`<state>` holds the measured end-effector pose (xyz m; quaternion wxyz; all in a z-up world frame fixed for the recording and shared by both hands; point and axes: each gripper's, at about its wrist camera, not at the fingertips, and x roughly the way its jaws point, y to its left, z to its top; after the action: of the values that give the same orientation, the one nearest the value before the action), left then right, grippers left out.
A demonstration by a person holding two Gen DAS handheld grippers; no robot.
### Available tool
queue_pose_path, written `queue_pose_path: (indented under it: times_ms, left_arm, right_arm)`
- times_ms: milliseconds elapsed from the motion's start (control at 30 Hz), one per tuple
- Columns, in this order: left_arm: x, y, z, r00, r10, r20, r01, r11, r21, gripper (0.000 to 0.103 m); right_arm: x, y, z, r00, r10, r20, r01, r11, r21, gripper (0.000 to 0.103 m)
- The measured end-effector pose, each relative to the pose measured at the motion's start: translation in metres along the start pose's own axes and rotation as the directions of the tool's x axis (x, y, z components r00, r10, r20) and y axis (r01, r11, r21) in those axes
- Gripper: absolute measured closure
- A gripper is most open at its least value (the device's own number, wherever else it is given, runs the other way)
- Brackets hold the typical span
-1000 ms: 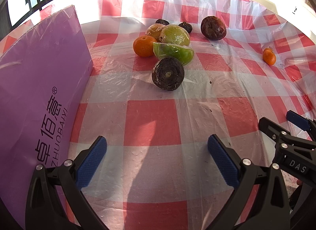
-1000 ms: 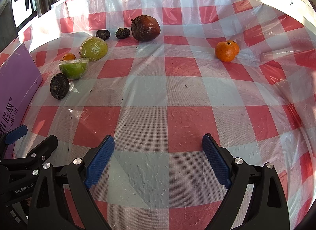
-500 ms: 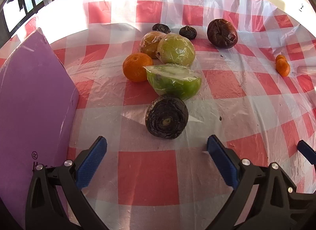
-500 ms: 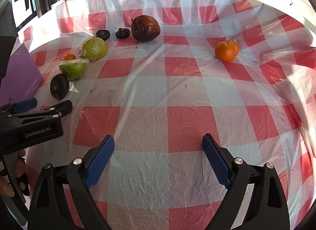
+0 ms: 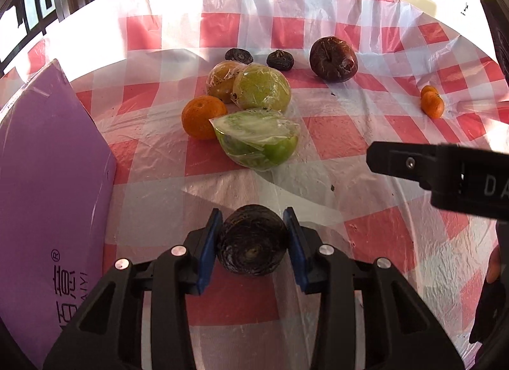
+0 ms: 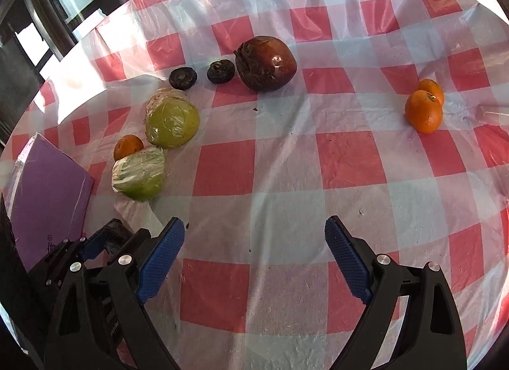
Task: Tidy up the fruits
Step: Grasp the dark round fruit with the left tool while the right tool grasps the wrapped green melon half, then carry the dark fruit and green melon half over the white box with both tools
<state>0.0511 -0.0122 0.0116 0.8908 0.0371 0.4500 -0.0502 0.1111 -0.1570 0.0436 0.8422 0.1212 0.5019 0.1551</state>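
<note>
My left gripper [image 5: 253, 244] is shut on a dark, wrinkled round fruit [image 5: 253, 242], its blue pads pressed on both sides. Ahead lie a wrapped green half fruit [image 5: 259, 142], an orange [image 5: 202, 117], a wrapped green fruit [image 5: 261, 90] and a wrapped yellow-brown fruit [image 5: 222, 80]. Further back sit two small dark fruits [image 5: 280, 59] and a large dark red fruit [image 5: 332, 58]. Two small oranges [image 6: 424, 109] lie at the right. My right gripper [image 6: 254, 255] hangs open over bare cloth, nothing between its fingers. The left gripper [image 6: 101, 239] shows at the lower left of the right wrist view.
A purple box [image 5: 47, 185] stands at the left, close beside my left gripper. The table wears a red and white checked cloth [image 6: 286, 163] under clear plastic. Windows run along the far left edge. One finger of the right gripper [image 5: 413, 163] juts in from the right.
My left gripper moved forward to the dark round fruit and shut on it. My right gripper shifted forward and turned, so the fruits sit nearer in its view.
</note>
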Motion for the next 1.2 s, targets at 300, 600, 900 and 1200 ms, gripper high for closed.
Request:
queue_pose_path:
  times_ms: [300,600,900,1200]
  left_arm:
    - [-0.032,0.017,-0.039,0.998,-0.034,-0.05,0.032,0.999,-0.036,0.064]
    - [-0.041,0.028,-0.043,0.996,-0.049,-0.07,0.041,0.993,-0.108,0.064]
    - [-0.065,0.0,-0.034,0.981,-0.056,-0.186,0.043,0.996,-0.076,0.064]
    - [-0.116,-0.053,-0.028,0.988,0.02,-0.156,-0.003,0.994,0.11,0.063]
  right_arm:
    - [0.078,0.073,0.028,0.985,-0.015,-0.17,-0.029,0.967,-0.254,0.016]
    - [0.071,0.077,0.016,0.984,-0.095,-0.149,0.033,0.928,-0.371,0.044]
    - [-0.012,0.022,-0.036,0.983,-0.116,-0.142,0.079,0.967,-0.242,0.044]
    - [-0.095,-0.024,-0.084,0.989,-0.127,-0.07,0.116,0.983,-0.139,0.044]
